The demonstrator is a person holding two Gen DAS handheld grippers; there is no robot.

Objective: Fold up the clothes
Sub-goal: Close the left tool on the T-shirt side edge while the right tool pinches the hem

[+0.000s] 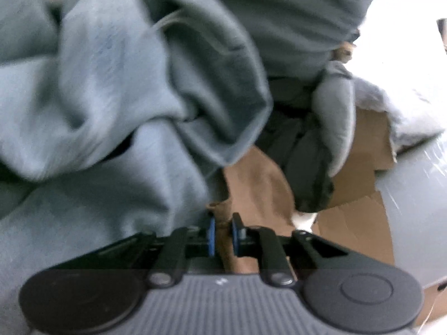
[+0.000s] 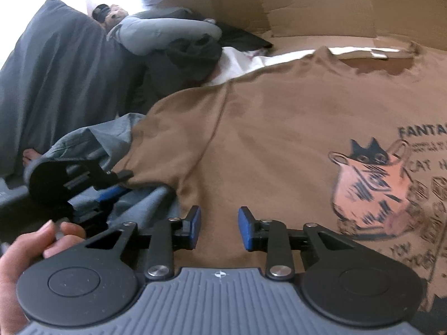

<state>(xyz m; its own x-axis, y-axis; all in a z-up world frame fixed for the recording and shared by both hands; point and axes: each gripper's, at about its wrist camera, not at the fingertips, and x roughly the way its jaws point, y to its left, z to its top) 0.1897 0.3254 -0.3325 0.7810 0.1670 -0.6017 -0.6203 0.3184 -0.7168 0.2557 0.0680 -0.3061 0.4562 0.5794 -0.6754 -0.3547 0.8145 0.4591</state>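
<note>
Brown T-shirt (image 2: 265, 145) spread flat, one edge pinched.
Only the right view showed its cat print (image 2: 371, 187); left tongs (image 1: 222, 234) clamped the shirt's edge, right tongs (image 2: 219, 227) stood apart above it.

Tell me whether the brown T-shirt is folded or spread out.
Mostly spread: the brown T-shirt lies flat, collar and cat print showing. The left gripper pinches its sleeve edge.

"FANTA…" and "CAT H…" on brown T-shirt (image 2: 279, 139)

left tool (image 1: 222, 233) pinched nearly closed (on cloth), right tool (image 2: 219, 228) spread
</note>
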